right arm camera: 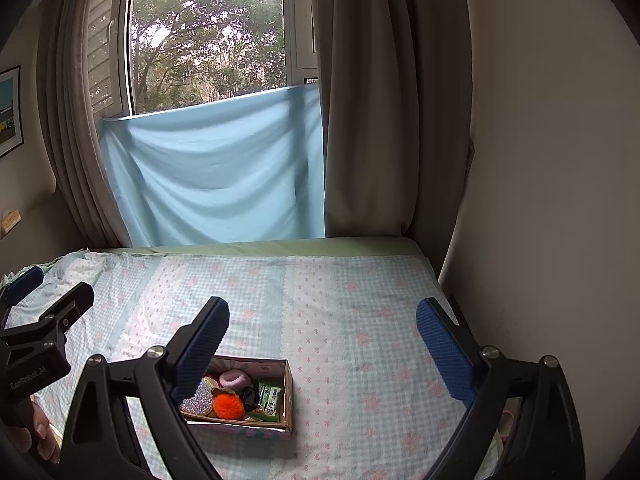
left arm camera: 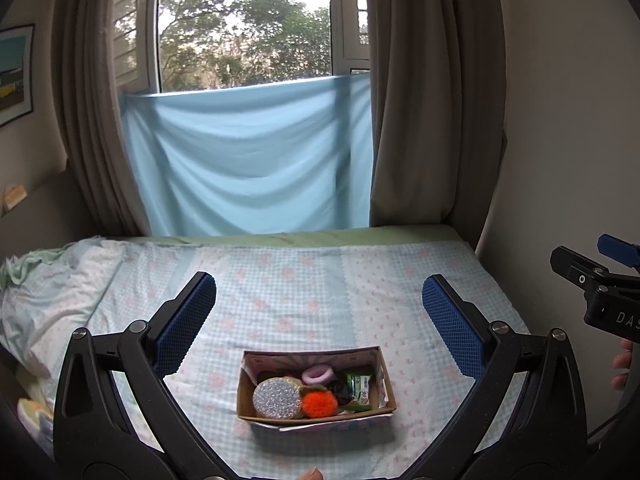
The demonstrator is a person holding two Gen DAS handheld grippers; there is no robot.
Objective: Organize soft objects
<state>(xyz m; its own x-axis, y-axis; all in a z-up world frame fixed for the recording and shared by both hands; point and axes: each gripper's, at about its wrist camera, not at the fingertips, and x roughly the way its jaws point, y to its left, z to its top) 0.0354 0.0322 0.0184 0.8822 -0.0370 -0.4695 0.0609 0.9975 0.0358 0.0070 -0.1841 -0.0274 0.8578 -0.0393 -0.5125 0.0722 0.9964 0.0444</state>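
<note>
The cardboard box (left arm camera: 316, 384) of soft things sits on the bed (left arm camera: 304, 280) toward its near edge, long axis running left to right. It lies straight ahead of and below the left claw (left arm camera: 318, 312), centred between its spread, empty jaws; from the right claw (right arm camera: 322, 332), also wide open and empty, it lies down and to the left, partly behind the left finger. The left claw looks better placed. Bare bedspread surrounds the box, widest toward the far edge and the right-hand wall
</note>
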